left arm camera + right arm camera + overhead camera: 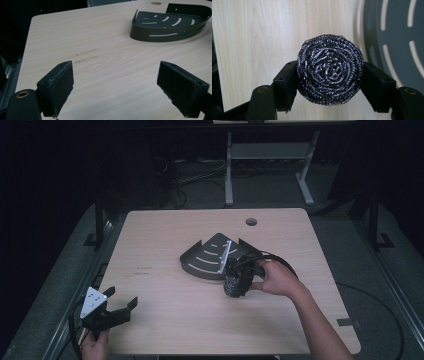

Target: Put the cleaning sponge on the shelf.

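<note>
Right gripper point(330, 75) clamped on steel wool scourer point(330, 69), pads squeezing opposite sides of coil. Scourer held over wood table point(165, 320), just beside black slotted corner caddy point(212, 255). Likely light, springy, compressible; wire mesh rough, so slip unlikely. Grip across middle looks right: squeeze enough to dent coil, not crush. Snag risk on caddy slots. Left gripper point(115, 85) jaws wide apart, nothing between, hovering near table's left front corner.

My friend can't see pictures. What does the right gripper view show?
A round steel wool scrubber is squeezed between the right gripper's two black fingers. Behind it lies the pale wooden table, with a dark slotted corner rack at the right.
</note>
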{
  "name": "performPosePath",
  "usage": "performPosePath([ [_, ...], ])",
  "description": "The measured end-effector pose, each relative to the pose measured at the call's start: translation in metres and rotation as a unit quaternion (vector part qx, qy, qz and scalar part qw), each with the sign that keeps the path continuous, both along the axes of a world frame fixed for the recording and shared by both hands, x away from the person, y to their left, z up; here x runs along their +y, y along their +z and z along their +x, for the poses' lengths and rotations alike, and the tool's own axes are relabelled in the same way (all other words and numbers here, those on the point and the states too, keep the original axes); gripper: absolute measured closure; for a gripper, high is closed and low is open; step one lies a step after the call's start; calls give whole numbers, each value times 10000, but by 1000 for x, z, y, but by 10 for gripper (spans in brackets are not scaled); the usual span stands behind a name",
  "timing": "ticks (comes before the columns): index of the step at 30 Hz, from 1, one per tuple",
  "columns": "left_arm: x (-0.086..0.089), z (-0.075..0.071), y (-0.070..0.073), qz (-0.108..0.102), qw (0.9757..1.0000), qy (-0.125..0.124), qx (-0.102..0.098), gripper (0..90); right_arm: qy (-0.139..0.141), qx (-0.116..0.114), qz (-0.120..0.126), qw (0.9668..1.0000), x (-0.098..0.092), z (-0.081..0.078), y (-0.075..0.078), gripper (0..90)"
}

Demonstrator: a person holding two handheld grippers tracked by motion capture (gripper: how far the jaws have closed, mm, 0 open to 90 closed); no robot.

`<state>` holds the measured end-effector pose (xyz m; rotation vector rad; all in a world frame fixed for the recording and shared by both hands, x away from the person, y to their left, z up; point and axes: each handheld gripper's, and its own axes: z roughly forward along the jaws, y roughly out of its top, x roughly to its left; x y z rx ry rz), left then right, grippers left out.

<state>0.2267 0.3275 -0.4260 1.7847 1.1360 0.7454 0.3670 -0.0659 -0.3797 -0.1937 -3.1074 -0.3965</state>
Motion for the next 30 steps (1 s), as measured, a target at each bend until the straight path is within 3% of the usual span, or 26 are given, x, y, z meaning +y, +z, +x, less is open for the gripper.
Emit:
performPosePath([
  [18,1,0,0,-1,10000,10,-20,132,-46,51,18,10000,16,37,15,333],
  [20,1,0,0,-9,10000,13,-22,133,-79,125,156,9998,16,43,16,333],
  [30,-1,-1,0,59,10000,-3,-17,132,-234,141,53,9996,18,63,10,333],
])
